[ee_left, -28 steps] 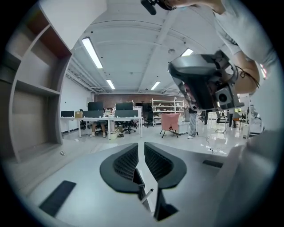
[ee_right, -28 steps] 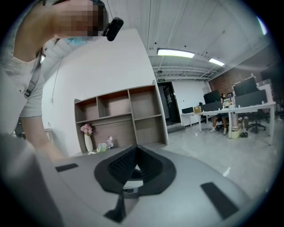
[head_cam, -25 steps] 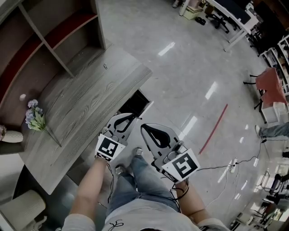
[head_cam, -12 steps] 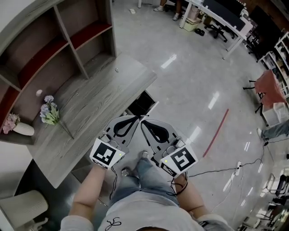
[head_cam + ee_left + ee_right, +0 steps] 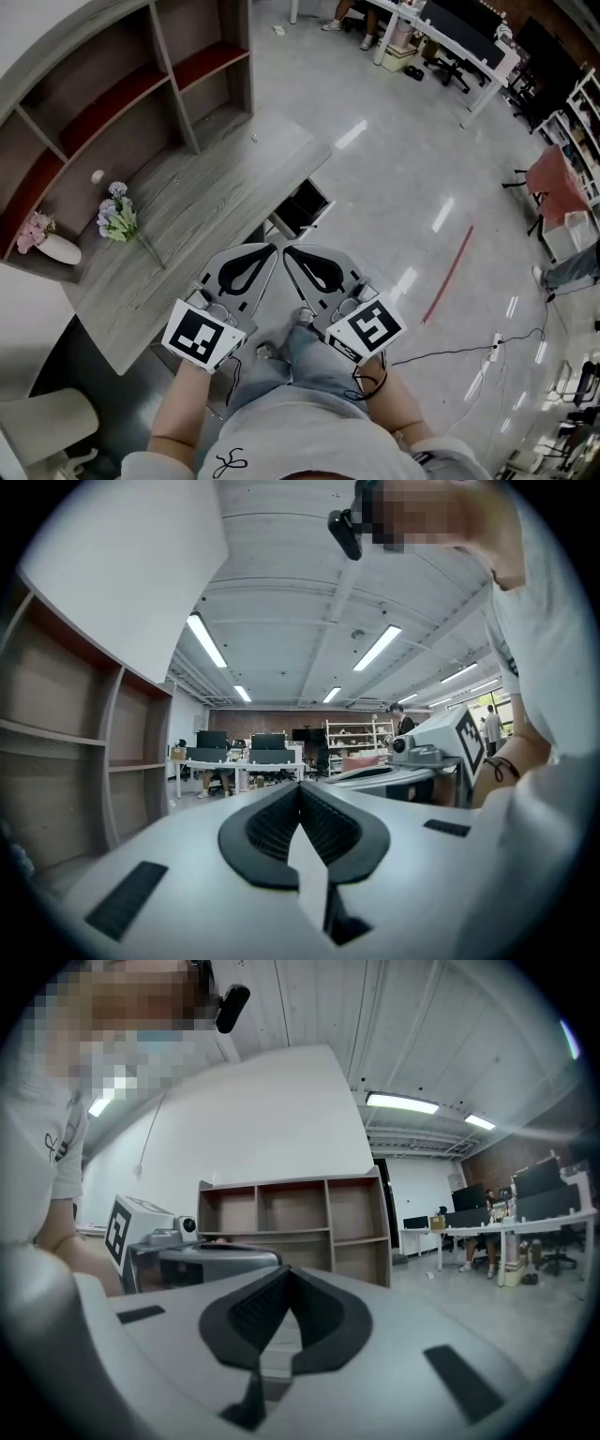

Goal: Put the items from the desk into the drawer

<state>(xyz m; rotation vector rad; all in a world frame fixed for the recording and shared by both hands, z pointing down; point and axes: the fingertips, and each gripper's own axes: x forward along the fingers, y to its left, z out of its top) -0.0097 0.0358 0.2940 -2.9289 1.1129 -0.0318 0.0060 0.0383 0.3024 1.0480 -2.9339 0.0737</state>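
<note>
Grey-wood desk [image 5: 220, 197] holds a purple flower sprig [image 5: 118, 218], well apart from the open drawer [image 5: 302, 207], so stowing seems unfinished, while left gripper [image 5: 271, 249] and right gripper [image 5: 288, 251] hover clenched on nothing.

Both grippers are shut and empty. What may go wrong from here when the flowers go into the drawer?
1. The left gripper and right gripper are shut, tips almost touching; they may knock each other moving out.
2. The purple flower sprig lies flat on the desk, its stem thin; it may slip or get crushed.
3. The drawer shows only a small opening under the desk's edge; the long sprig may catch on its rim.
</note>
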